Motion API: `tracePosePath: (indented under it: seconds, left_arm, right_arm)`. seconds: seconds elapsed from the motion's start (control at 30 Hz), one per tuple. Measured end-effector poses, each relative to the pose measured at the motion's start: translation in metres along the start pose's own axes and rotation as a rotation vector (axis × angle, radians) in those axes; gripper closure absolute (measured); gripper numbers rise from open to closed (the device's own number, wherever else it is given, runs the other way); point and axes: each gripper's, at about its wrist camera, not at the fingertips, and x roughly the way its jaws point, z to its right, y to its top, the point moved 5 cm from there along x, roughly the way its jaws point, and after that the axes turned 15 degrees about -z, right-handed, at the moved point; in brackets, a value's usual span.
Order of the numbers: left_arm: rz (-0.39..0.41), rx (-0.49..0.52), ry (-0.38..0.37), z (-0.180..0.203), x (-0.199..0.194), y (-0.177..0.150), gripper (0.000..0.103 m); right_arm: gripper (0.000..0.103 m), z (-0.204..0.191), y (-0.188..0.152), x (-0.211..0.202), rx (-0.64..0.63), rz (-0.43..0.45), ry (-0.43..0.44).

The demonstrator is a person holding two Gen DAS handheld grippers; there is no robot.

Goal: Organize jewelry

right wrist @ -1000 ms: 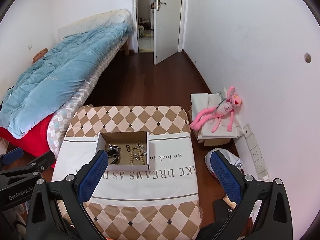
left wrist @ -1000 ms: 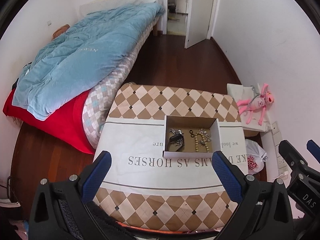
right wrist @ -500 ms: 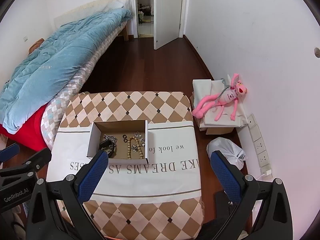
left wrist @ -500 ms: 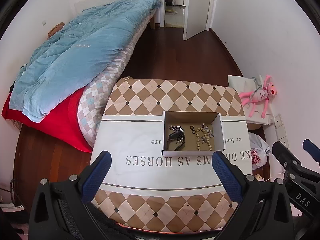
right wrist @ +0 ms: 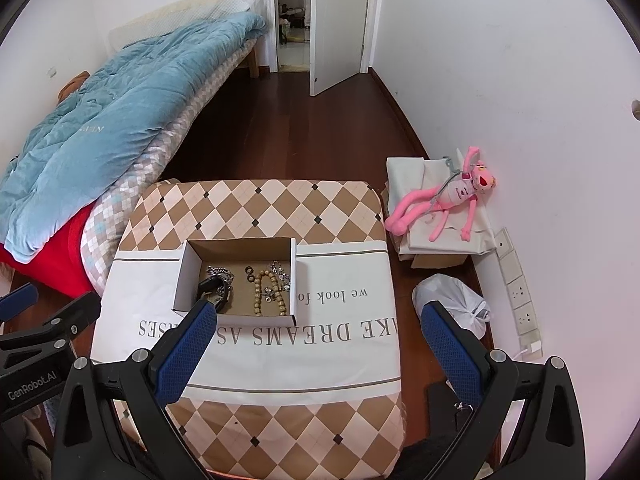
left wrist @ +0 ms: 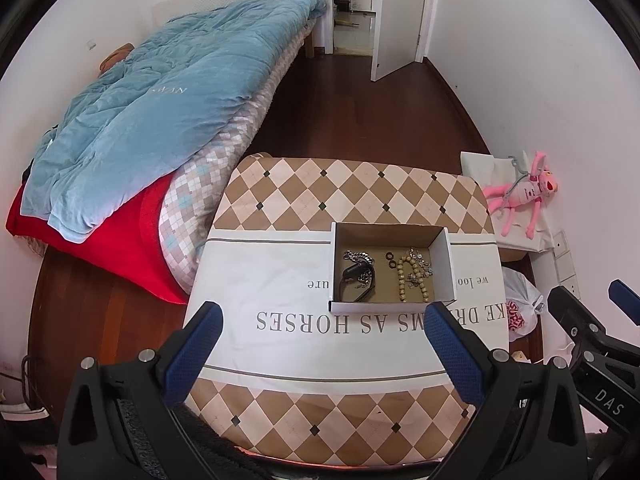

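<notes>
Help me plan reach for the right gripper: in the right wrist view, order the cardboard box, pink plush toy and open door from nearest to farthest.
From the right gripper:
1. Cardboard box, just ahead, left.
2. Pink plush toy, right, by the wall.
3. Open door, far end.

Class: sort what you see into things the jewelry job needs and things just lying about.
Needed: cardboard box; beaded bracelet; silver chain; black rings; left claw, right claw, both open.
Lying about: pink plush toy; blue duvet; white plastic bag.
</notes>
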Motion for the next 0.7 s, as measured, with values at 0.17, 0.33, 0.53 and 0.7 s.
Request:
tracePosePath:
  seconds: [0.17, 0.33, 0.53, 0.7]
  left_arm:
    - [0.001, 0.000, 0.000, -0.0017, 0.0012, -0.0009, 0.000]
    - [-0.006, -0.001, 0.000, -0.0025, 0.0028, -0.0017, 0.000]
    - [-0.011, 0.005, 0.002, -0.0026, 0.0064, -0.0068, 0.000]
    - [-0.008, 0.011, 0.003, -0.0027, 0.0074, -0.0077, 0.000]
  right_arm:
    - [0.000, -0.0025, -0.0010, 0.0009, -0.008, -0.004, -0.003]
    - [0.000, -0.0033, -0.0013, 0.0019, -0.010, -0.008, -0.002]
    - [0.000, -0.0032, -0.0014, 0.0022, -0.010, -0.006, -0.004]
    - [0.000, -0.0031, -0.0010, 0.0021, -0.012, -0.009, -0.003]
